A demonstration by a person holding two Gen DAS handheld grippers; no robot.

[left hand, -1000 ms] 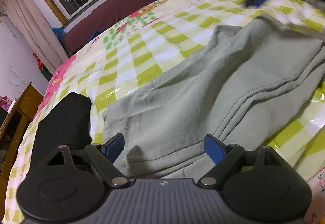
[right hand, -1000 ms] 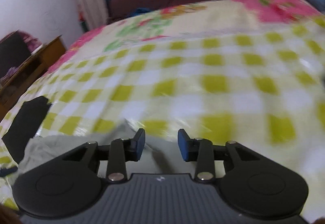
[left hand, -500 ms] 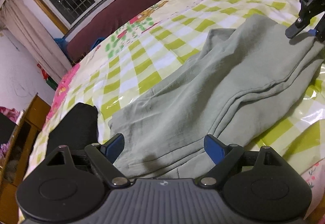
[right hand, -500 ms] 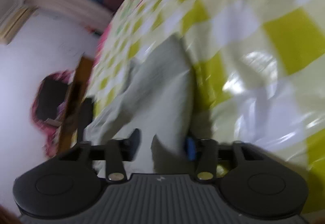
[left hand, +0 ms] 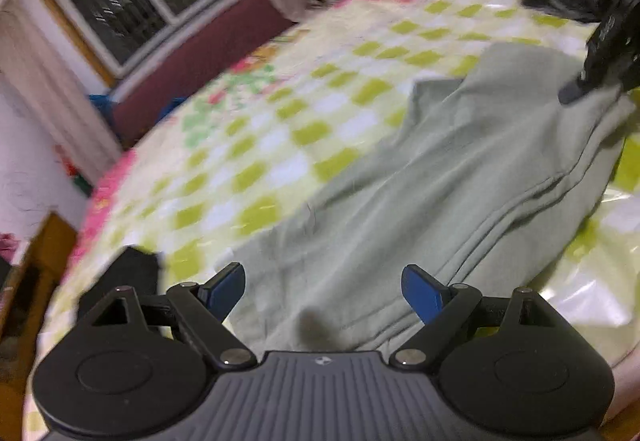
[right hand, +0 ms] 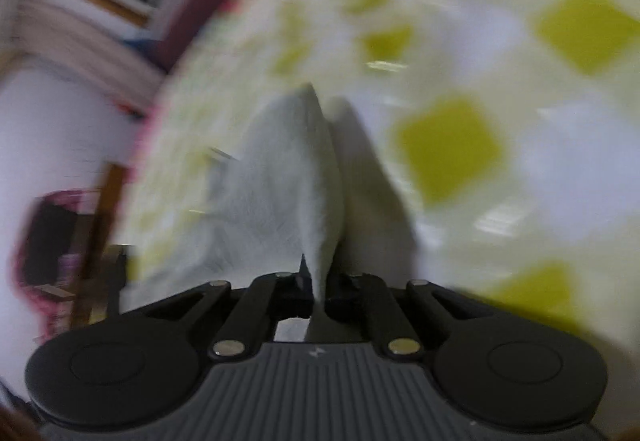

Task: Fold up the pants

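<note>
Sage-green pants [left hand: 420, 193] lie flat across the checked bed [left hand: 280, 129] in our left view; our left gripper [left hand: 323, 291] hovers over their near hem, fingers apart and empty, while the right gripper [left hand: 592, 81] works at two o'clock. Our right view shows those fingers clamped on a pinched fold. We judge the grasping step half done; next the left must close on its end.

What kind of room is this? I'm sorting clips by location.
Most likely a home bedroom: a bed under a green-checked cover, a curtained window, and grey-green pants spread on the bed.
</note>
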